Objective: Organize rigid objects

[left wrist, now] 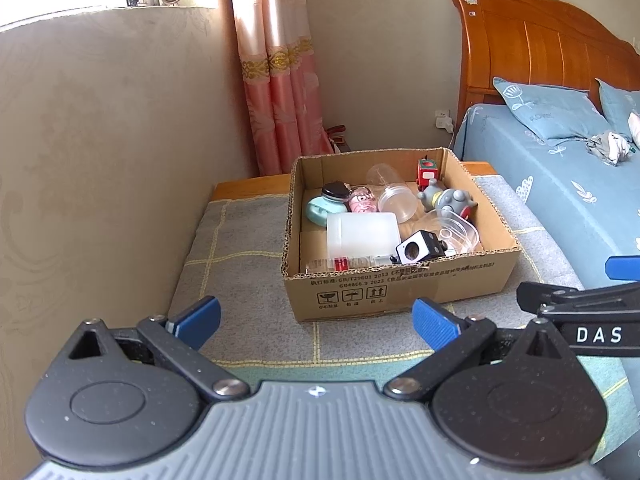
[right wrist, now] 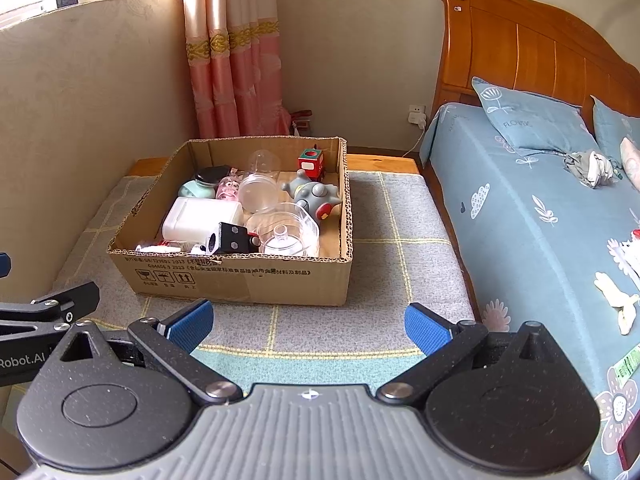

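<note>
1. The left claw (left wrist: 316, 324) hangs above the near part of a grey checked mat (left wrist: 240, 280), its blue-padded fingers (left wrist: 198, 318) spread wide with nothing between them.
2. The right claw (right wrist: 308, 326) hovers over the same mat (right wrist: 400, 240), also spread wide and empty; its black arm shows at the right edge of the left wrist view.
3. A cardboard box (left wrist: 392, 284) sits on the mat ahead of both claws, well apart from their fingertips. Its top is open and its printed front wall faces the cameras.
4. The rigid things all lie inside the box. A white plastic container (left wrist: 362, 234) lies near the middle, toward the front.
5. A black and white cube with a round hole (left wrist: 420, 246) leans by the front wall, just beside the white container.
6. A clear lidded tub (right wrist: 286, 232) rests in the front right corner, with a grey toy figure (left wrist: 448, 200) just behind it.
7. A red toy block (left wrist: 428, 170) stands at the back right corner, close to the rear wall.
8. A clear round jar (right wrist: 260, 190) lies on its side around the middle, its mouth facing the cameras.
9. On the left side sit a mint green round thing (left wrist: 320, 210) with a black cap (left wrist: 335, 192) on it, and a small pink item (left wrist: 362, 202) just beside them.
10. A bed with a blue flowered sheet (right wrist: 540, 208) and a wooden headboard (right wrist: 520, 40) runs along the right of the mat; a pink curtain (right wrist: 236, 60) hangs behind the box.
</note>
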### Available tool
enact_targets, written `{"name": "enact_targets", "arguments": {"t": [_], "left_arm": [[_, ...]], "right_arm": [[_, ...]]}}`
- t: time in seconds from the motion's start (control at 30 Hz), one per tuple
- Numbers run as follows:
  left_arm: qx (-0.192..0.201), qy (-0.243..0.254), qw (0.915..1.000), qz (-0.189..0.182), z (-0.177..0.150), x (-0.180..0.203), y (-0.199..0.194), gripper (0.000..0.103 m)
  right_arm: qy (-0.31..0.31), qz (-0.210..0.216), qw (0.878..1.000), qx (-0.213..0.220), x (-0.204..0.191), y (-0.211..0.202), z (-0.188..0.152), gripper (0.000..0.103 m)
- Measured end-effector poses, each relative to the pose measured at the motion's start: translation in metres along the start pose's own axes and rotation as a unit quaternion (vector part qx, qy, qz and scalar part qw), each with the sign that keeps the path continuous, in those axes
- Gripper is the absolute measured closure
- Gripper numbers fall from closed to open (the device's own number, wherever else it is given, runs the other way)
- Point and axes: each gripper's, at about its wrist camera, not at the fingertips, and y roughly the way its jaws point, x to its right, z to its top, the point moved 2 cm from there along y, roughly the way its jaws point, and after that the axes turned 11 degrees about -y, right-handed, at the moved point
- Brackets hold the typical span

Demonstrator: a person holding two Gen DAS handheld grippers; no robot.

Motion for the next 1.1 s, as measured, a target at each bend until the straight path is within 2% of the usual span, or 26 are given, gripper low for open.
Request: {"name": "enact_targets", "arguments": {"t": [0.57, 1.1], "left_arm": [[0.001, 0.004, 0.9999, 0.016, -0.0006, 0.0019, 0.0012, 0.001], [-0.003, 0.004, 0.9999, 0.016, -0.0014, 0.0012, 0.002, 0.001]], "right_arm": [[-0.006, -0.004, 1.0, -0.001, 0.0021, 0.0012, -0.002, 0.0], [-0.01, -0.005, 1.0, -0.001, 0.0, 0.0022, -0.0016, 0.0]]}}
